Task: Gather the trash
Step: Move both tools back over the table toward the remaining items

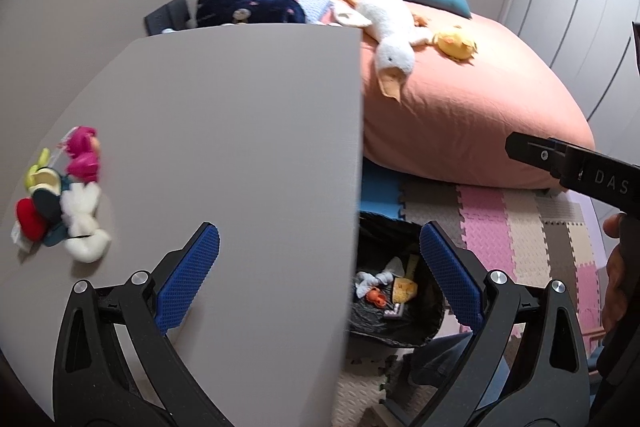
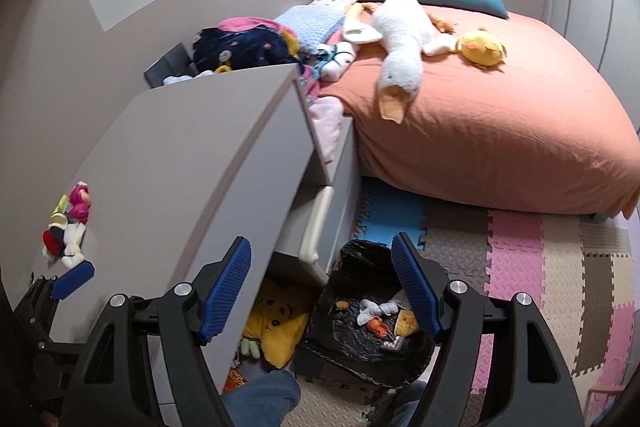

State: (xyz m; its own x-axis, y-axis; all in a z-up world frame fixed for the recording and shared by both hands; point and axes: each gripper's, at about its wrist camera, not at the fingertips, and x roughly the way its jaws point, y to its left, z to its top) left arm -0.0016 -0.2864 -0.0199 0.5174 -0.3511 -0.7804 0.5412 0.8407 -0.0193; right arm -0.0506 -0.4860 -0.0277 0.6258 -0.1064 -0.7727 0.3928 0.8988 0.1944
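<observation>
While both grippers hang wide and empty | left gripper (image 1: 320, 279) over desk (image 1: 240, 127) edge, right gripper (image 2: 322, 287) above bin (image 2: 360, 343) | trash lies in bin | next: check desk, lower slowly, avoid toys (image 1: 64, 195).

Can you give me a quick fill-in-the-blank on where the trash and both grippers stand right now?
1. The trash bin is lined with a ____ bag.
2. Both the left gripper and the right gripper have their fingers ____, holding nothing.
3. The small plush toys lie on the grey ____ top.
4. The white goose plush lies on the ____.

Missing words: black; open; desk; bed
</observation>
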